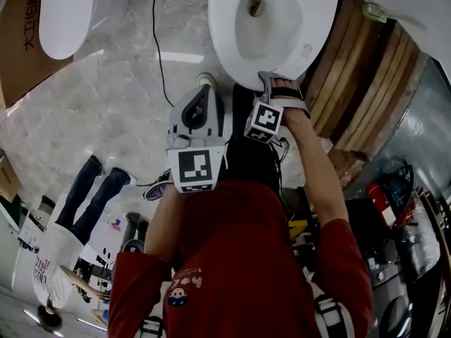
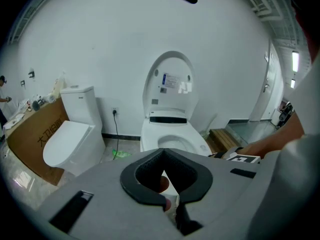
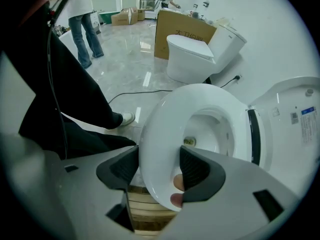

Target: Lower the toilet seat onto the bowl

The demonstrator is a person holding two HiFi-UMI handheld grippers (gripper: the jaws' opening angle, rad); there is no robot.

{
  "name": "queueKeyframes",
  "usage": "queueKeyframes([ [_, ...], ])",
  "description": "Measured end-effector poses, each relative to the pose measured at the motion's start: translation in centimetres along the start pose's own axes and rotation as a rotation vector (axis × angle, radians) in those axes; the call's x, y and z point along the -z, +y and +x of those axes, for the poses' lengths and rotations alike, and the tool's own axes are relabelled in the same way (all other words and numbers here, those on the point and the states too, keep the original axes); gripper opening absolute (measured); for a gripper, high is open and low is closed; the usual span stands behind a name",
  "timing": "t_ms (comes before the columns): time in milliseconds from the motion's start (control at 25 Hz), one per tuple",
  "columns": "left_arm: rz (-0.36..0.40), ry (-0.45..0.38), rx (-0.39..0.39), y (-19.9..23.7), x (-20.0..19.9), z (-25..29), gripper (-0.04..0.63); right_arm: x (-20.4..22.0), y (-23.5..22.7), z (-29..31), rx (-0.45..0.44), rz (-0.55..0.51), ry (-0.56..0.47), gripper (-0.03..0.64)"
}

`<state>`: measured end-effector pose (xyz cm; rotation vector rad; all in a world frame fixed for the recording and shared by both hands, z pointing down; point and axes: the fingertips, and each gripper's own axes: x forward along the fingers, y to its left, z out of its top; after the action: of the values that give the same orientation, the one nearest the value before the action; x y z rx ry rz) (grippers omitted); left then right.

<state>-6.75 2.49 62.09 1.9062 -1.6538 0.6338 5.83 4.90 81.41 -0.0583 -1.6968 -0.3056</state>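
Note:
The white toilet seat [image 1: 227, 44] lies flat over the bowl, and whether it rests on the rim is hidden. Its lid [image 2: 169, 81] stands upright behind it. My right gripper [image 1: 273, 82] is at the seat's front edge. In the right gripper view the seat ring [image 3: 162, 109] runs between the black pads, and the right gripper [image 3: 157, 168] is shut on it, with the drain hole showing through the ring. My left gripper [image 1: 204, 84] hangs short of the toilet, to the left of the right one. The left gripper [image 2: 162, 153] has its pad tips together and holds nothing.
A second white toilet [image 1: 70, 13] stands to the left beside a cardboard box [image 1: 21, 44]. A black cable [image 1: 158, 41] runs over the grey floor. Wooden planks [image 1: 366, 69] lie right of the bowl. A person in jeans [image 1: 84, 196] stands behind me.

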Motion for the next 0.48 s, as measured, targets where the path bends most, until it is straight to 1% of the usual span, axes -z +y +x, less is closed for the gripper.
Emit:
queueKeyframes([
  [200,-0.008,0.054,0.002,-0.1,2.8,1.3,0.011,0.2,0.6,2.8,-0.052,0.006,0.0,0.241],
  [320,-0.02,0.079,-0.001,-0.2,4.2,1.9,0.011,0.4,1.0,4.7,-0.058,-0.01,0.004,0.241],
  [400,-0.027,0.085,-0.005,-0.3,4.9,2.4,0.011,0.6,1.3,6.0,-0.06,-0.015,0.007,0.239],
  [480,-0.038,0.067,-0.016,-0.2,5.1,3.0,0.011,0.8,1.4,7.1,-0.071,-0.015,0.011,0.239],
])
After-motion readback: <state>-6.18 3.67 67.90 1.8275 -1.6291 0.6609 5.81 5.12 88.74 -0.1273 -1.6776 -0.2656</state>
